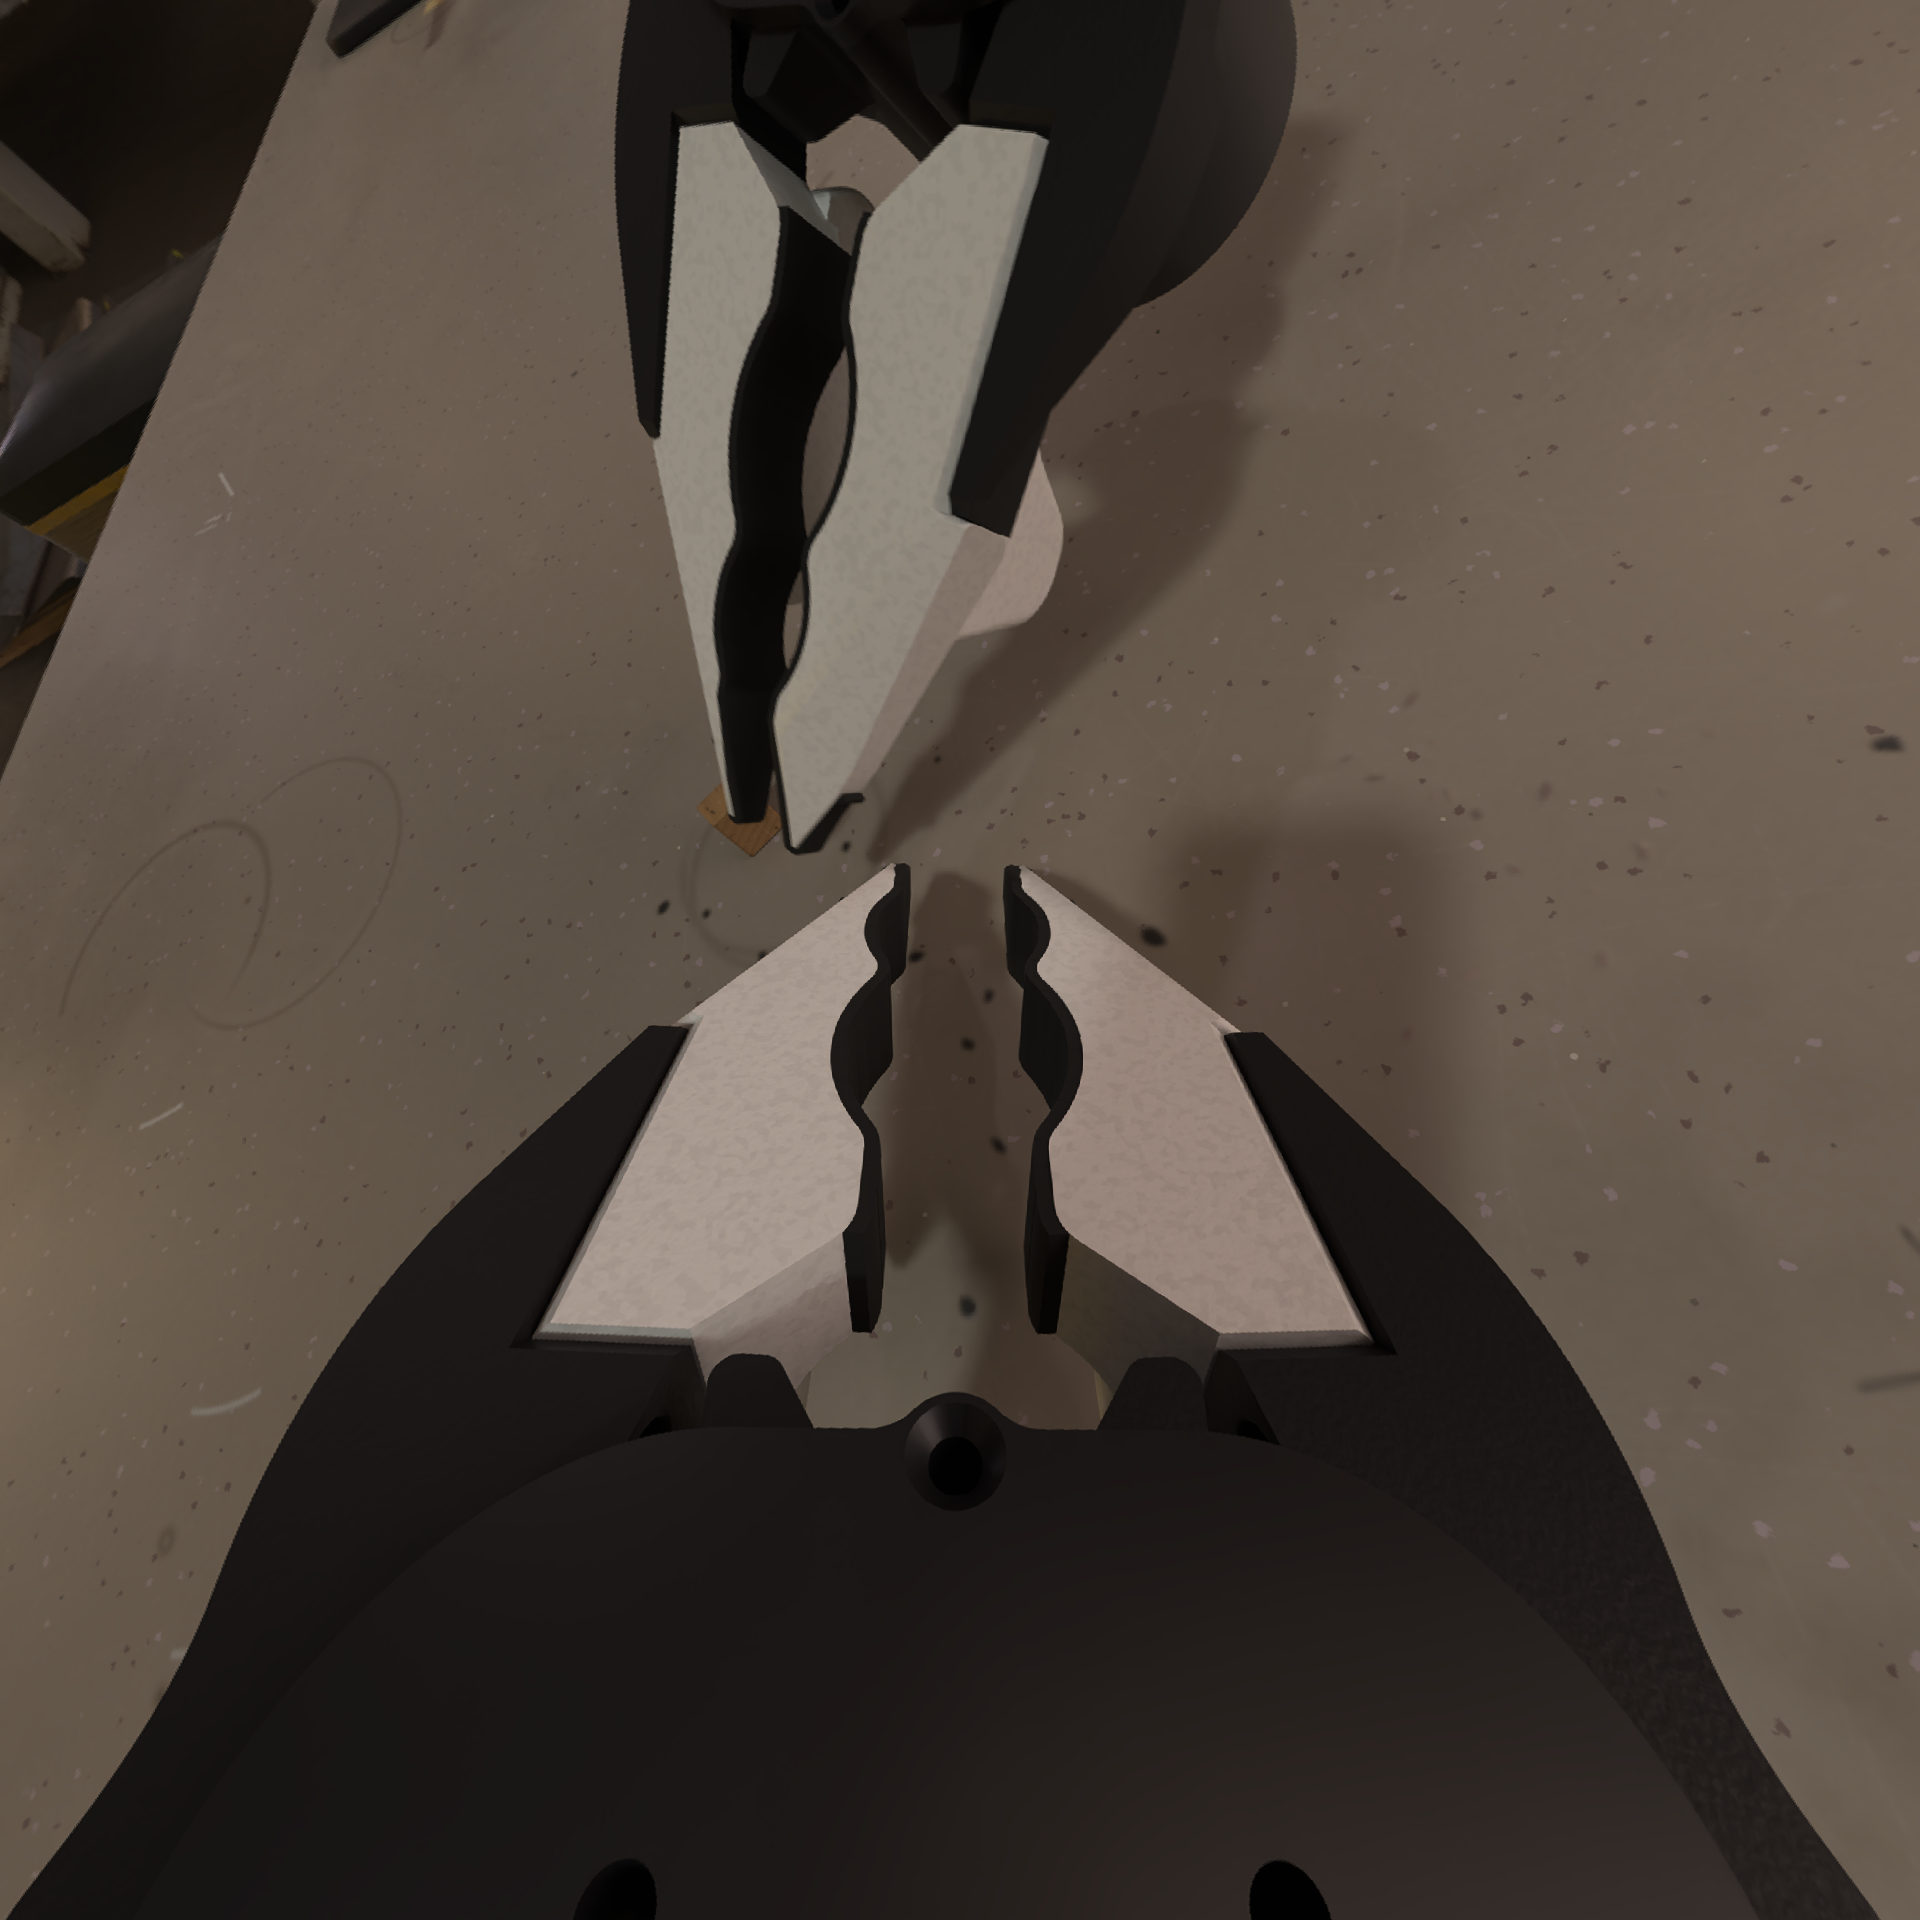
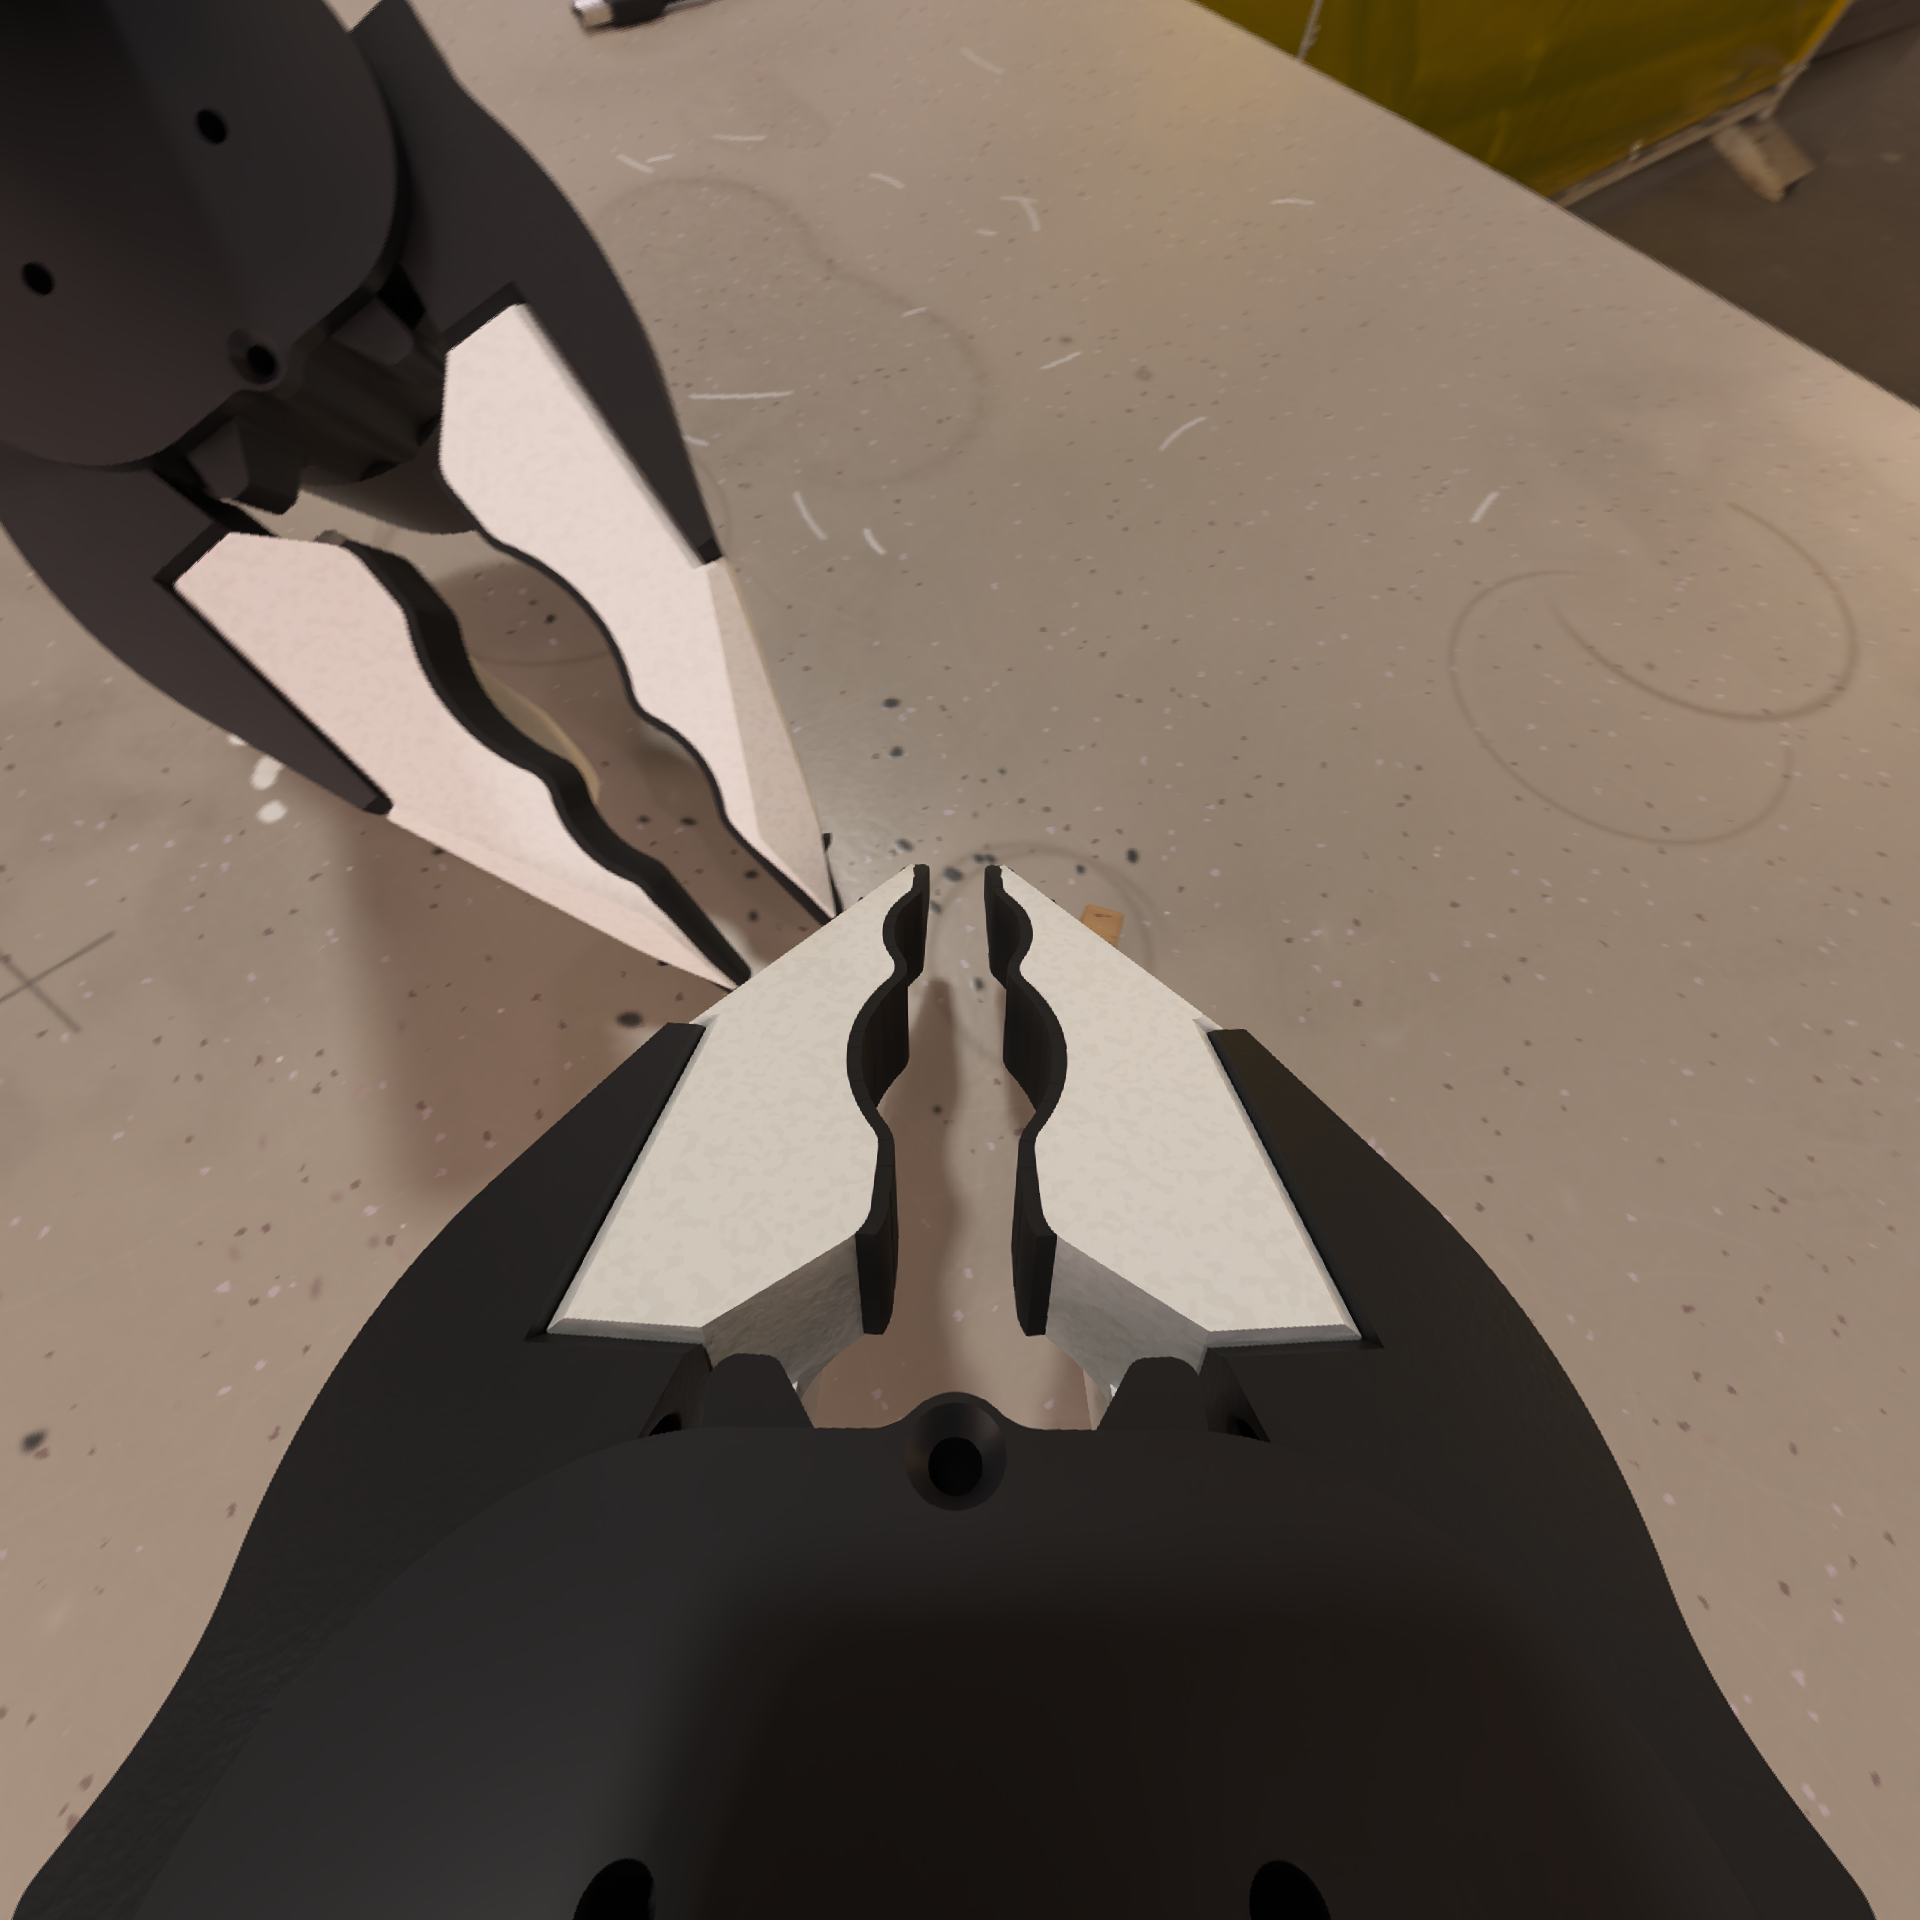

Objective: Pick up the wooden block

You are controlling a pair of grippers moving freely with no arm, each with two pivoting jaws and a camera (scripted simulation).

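The wooden block (image 1: 740,828) is a small tan piece lying on the speckled beige table (image 1: 1455,727). In the left wrist view my right gripper (image 1: 784,821) comes down from the top, and one of its fingertips (image 1: 750,790) covers part of the block. In the right wrist view the block (image 2: 1101,920) peeks out just beyond the outer side of the right finger, not between the jaws. My right gripper (image 2: 956,878) is narrowly open and empty. My left gripper (image 1: 956,878) is narrowly open and empty, its tips a short way from the block; it also shows in the right wrist view (image 2: 787,948).
The table's far edge runs diagonally at the top right, with a yellow thing (image 2: 1558,83) beyond it. A small dark and silver item (image 2: 623,10) lies at the top edge. Dark clutter (image 1: 62,364) sits off the table's left edge. Ring scratches (image 2: 1652,665) mark the surface.
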